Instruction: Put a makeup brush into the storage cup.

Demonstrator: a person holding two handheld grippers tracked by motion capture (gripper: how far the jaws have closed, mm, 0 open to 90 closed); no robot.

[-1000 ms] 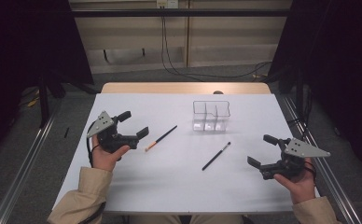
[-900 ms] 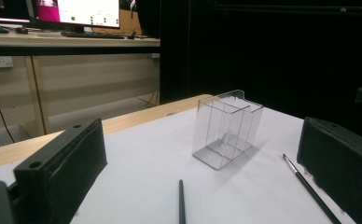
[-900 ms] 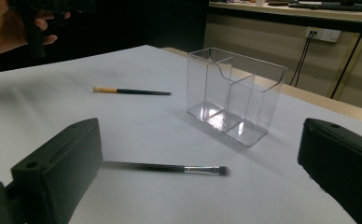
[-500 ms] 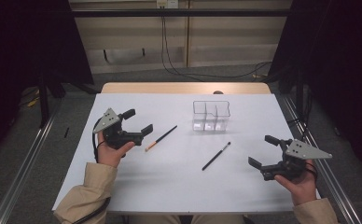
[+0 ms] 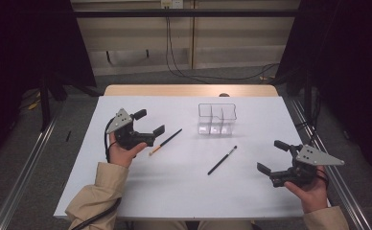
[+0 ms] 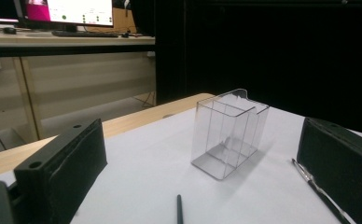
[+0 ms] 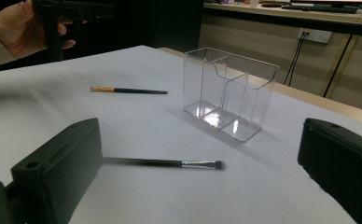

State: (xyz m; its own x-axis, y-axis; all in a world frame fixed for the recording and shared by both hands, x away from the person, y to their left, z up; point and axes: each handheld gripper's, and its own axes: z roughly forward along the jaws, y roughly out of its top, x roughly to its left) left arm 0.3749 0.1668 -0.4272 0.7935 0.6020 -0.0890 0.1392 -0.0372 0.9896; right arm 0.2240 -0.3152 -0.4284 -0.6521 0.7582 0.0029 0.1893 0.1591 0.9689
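Observation:
A clear compartmented organizer (image 5: 216,119) (image 6: 228,135) (image 7: 228,93) stands empty toward the back of the white table (image 5: 174,196). Left of it lies a black brush with a yellow end (image 5: 165,142) (image 7: 128,90); its dark tip (image 6: 179,212) reaches the bottom of the left gripper view. An all-black brush (image 5: 222,160) (image 7: 170,163) (image 6: 309,182) lies in front of the organizer. My left gripper (image 5: 149,121) (image 6: 200,186) hovers open just left of the yellow-ended brush, holding nothing. My right gripper (image 5: 271,156) (image 7: 202,191) is open and empty, right of the black brush.
A bare wooden strip (image 5: 189,90) borders the table's far edge. Metal rails (image 5: 26,163) run along the floor on both sides, and cables (image 5: 208,76) trail behind the table. A desk with a monitor (image 6: 76,11) stands in the background.
My left gripper has drifted right and away from the person, closer to the yellow-ended brush. The right gripper has barely moved. Both brushes and the organizer lie as before.

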